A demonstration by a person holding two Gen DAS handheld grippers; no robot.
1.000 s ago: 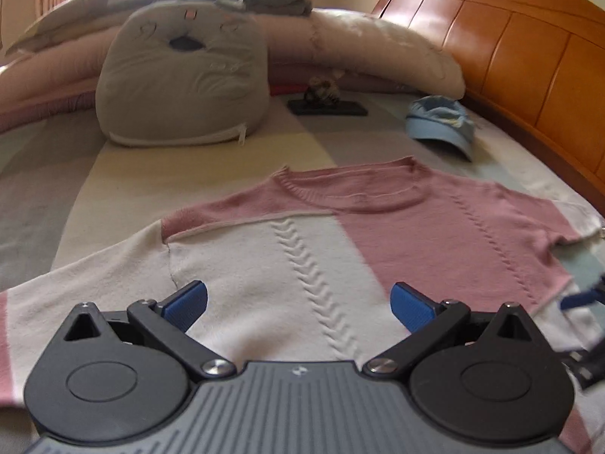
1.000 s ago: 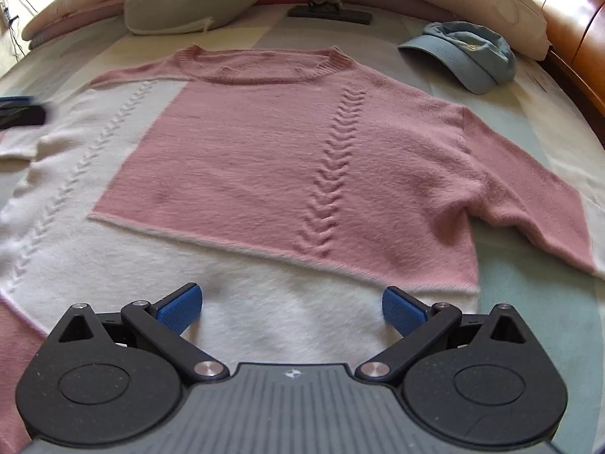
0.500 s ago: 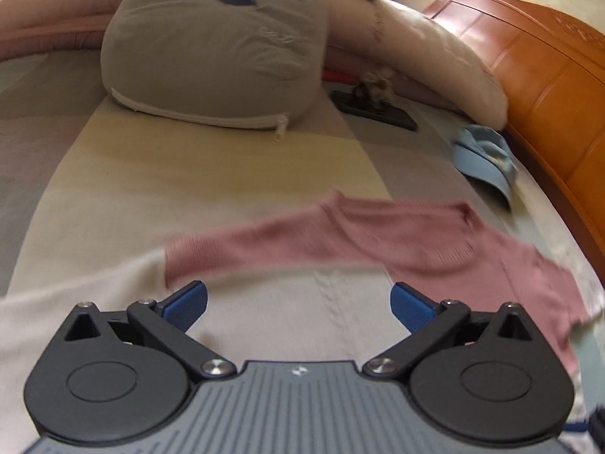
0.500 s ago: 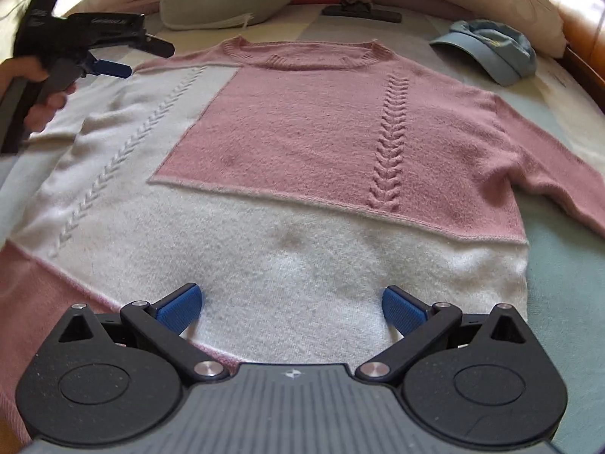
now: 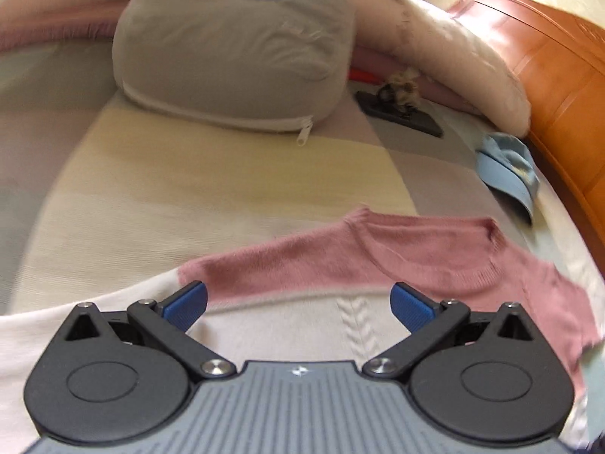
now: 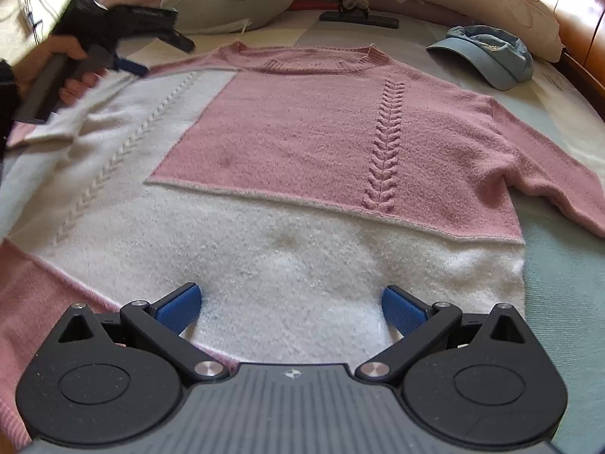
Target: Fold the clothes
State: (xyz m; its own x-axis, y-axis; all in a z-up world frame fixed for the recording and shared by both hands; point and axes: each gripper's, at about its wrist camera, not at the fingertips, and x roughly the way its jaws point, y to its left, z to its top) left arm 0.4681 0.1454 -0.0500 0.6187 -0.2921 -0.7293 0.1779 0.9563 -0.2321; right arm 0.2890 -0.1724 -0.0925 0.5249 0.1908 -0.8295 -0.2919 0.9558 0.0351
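A pink and white knit sweater [image 6: 314, 143] lies flat, front up, on the bed. My right gripper [image 6: 289, 304] hovers open over its white lower hem, nothing between the blue pads. In the left wrist view my left gripper [image 5: 298, 302] is open above the sweater [image 5: 427, 253] at its left shoulder, close under the collar. The right wrist view shows that same left gripper [image 6: 151, 55] held by a hand [image 6: 72, 72] over the sweater's left shoulder and sleeve.
A grey plush pillow [image 5: 234, 45], a long pale bolster [image 5: 453, 64] and a dark phone-like slab with a flower [image 5: 401, 113] lie at the bed's head. A blue cap [image 6: 487, 53] sits right of the sweater. An orange wooden headboard [image 5: 559, 87] borders the right.
My left gripper has travelled from the sweater's chest up to its left shoulder. The right gripper has drawn back toward the hem. Both stay open.
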